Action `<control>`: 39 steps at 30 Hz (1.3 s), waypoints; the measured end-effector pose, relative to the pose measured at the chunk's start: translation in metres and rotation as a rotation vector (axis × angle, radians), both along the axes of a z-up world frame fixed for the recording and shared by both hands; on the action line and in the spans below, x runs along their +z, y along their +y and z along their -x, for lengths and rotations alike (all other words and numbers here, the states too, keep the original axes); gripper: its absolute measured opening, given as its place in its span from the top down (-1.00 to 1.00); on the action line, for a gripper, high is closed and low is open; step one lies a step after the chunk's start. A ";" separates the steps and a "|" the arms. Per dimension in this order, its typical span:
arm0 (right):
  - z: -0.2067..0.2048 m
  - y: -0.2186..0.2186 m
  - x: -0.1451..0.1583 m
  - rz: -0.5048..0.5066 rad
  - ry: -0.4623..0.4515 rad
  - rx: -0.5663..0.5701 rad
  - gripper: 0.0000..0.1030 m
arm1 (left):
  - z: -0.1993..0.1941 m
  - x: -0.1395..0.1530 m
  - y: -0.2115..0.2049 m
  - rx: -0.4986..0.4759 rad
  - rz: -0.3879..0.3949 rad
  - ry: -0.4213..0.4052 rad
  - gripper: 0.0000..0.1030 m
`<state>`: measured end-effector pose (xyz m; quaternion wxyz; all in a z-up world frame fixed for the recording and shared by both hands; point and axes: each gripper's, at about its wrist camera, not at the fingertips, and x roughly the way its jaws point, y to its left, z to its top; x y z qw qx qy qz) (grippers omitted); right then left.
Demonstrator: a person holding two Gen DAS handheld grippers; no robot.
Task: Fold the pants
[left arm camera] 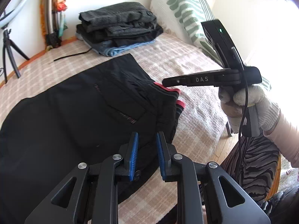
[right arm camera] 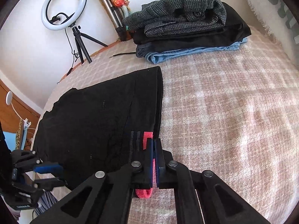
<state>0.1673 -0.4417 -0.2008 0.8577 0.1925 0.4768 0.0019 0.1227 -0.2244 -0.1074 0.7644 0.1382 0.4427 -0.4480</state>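
Observation:
Black pants (left arm camera: pixel 74 115) with a red-striped waistband (left arm camera: pixel 168 89) lie flat on the checked bed cover; they also show in the right wrist view (right arm camera: pixel 97 119). My right gripper (right arm camera: pixel 154 149) is shut on the red waistband edge (right arm camera: pixel 147 140), and it shows from the side in the left wrist view (left arm camera: pixel 168 83). My left gripper (left arm camera: pixel 147 140) is open with blue pads, hovering over the waist part of the pants; nothing is between its fingers. It shows at the lower left of the right wrist view (right arm camera: pixel 50 175).
A stack of folded clothes (left arm camera: pixel 119 28) (right arm camera: pixel 186 22) sits at the far side of the bed. A striped pillow (left arm camera: pixel 183 9) leans at the right. A ring light on a tripod (right arm camera: pixel 63 9) stands by the wall. A black cord (left arm camera: pixel 71 56) lies on the cover (right arm camera: pixel 233 112).

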 end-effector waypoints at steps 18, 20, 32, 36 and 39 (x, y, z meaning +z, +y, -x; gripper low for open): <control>0.005 0.034 0.008 0.152 -0.011 0.053 0.22 | -0.042 0.018 0.387 1.026 0.163 0.093 -0.21; 0.006 0.031 0.006 0.138 -0.003 0.045 0.20 | -0.038 0.004 0.423 1.126 0.213 0.161 -0.22; 0.006 0.034 0.004 0.149 0.003 0.039 0.18 | -0.022 -0.059 0.472 1.363 0.436 0.395 -0.22; 0.005 0.035 0.003 0.141 0.001 0.049 0.18 | -0.012 -0.060 0.474 1.379 0.462 0.388 -0.22; 0.002 0.036 0.002 0.138 0.005 0.056 0.18 | -0.016 -0.061 0.473 1.385 0.461 0.337 -0.22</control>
